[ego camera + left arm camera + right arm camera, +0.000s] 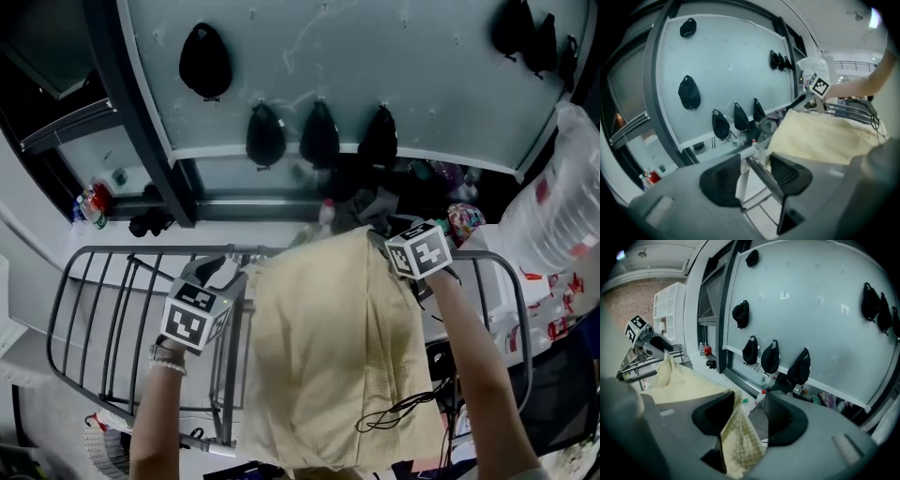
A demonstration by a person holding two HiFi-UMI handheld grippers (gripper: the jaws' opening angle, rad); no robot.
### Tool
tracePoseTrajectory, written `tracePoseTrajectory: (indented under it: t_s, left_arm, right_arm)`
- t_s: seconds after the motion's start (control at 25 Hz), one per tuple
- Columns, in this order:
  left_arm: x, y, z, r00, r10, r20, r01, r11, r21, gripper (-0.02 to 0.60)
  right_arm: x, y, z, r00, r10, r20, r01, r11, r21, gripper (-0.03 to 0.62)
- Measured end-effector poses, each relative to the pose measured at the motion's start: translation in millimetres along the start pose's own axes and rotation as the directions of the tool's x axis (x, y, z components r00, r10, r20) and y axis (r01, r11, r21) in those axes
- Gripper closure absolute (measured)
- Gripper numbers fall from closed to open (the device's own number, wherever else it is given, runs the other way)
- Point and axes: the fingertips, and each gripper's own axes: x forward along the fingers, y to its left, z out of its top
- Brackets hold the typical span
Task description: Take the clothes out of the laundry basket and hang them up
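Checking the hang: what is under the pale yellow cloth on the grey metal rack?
The pale yellow cloth drapes over the grey metal drying rack, whose bars show to the cloth's left. The rails beneath the cloth are covered and cannot be seen.

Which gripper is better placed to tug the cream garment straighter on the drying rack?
Probably the right gripper: a corner of the cream garment lies between its open jaws, so it need only close. The left gripper stands open astride a rack bar, the cloth beside it.
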Motion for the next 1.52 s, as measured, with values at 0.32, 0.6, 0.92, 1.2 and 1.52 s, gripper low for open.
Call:
tracePoseTrajectory:
  t_s: [0.32,0.6,0.92,1.2,1.52]
  left_arm:
    - [-23,5,-23,1.0,-0.013,0.001,0.013,1.0,-0.023,0.351]
    - [-42,23,-26,0.999,0.026,0.04,-0.024,0.998,-0.054,0.403]
    - [-94,61,-9,0.965,0.179,0.191,-0.149,0.976,-0.158,0.586]
    - [-188,73,-10,0.905,0.309,0.292,-0.251,0.943,-0.219,0.589]
    - [-352,66,-56,0.805,0.493,0.328,-0.451,0.87,-0.2,0.589]
  right_arm:
    - [-34,-3,5,0.998,-0.044,0.054,0.037,0.992,0.12,0.384]
    - [-38,7,6,0.999,-0.049,0.022,0.044,0.986,0.159,0.375]
    - [-69,24,40,0.983,-0.09,0.16,0.079,0.994,0.076,0.392]
    - [-98,114,116,0.926,-0.035,0.376,0.04,0.999,-0.007,0.586]
    - [-150,297,194,0.827,0.193,0.528,-0.097,0.974,-0.203,0.586]
